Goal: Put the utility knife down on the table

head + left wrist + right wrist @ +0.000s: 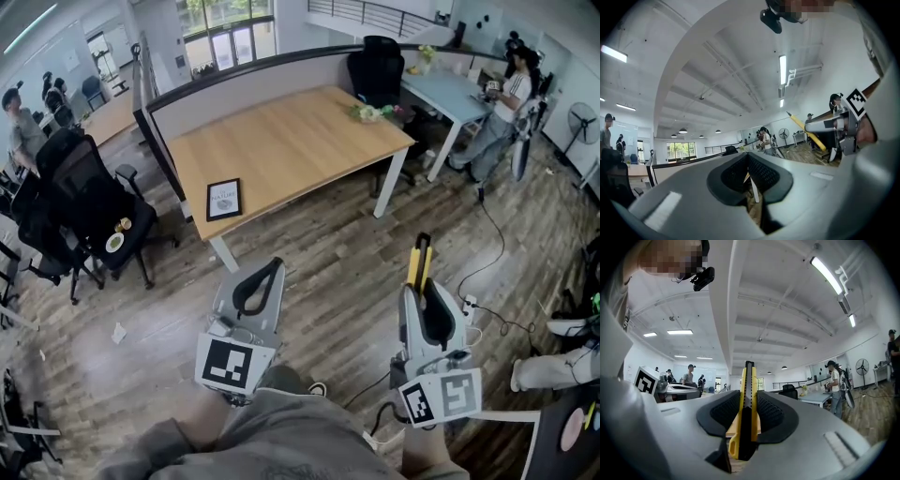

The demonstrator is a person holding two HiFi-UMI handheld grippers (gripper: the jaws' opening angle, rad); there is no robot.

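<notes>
The yellow-and-black plastic utility knife (pixel 746 399) is standing upright, pinched by its lower body between the dark ribbed fingers (pixel 772 414) of the right gripper (pixel 424 300). Its tip is pointing toward 12 o'clock in the head view, a grip that is likely steadying it and aiming it away from the person. It is hanging over the wood-plank floor (pixel 356 272), not yet over the light wooden desk (pixel 291 150), which is lying well apart at 11 o'clock with a small black-framed picture (pixel 223 199) near its closest edge. The left gripper (pixel 272 272), at 9 o'clock of the right one, is pressing its fingers together on nothing, probably idling, since one gripper seems enough for setting the knife down.
</notes>
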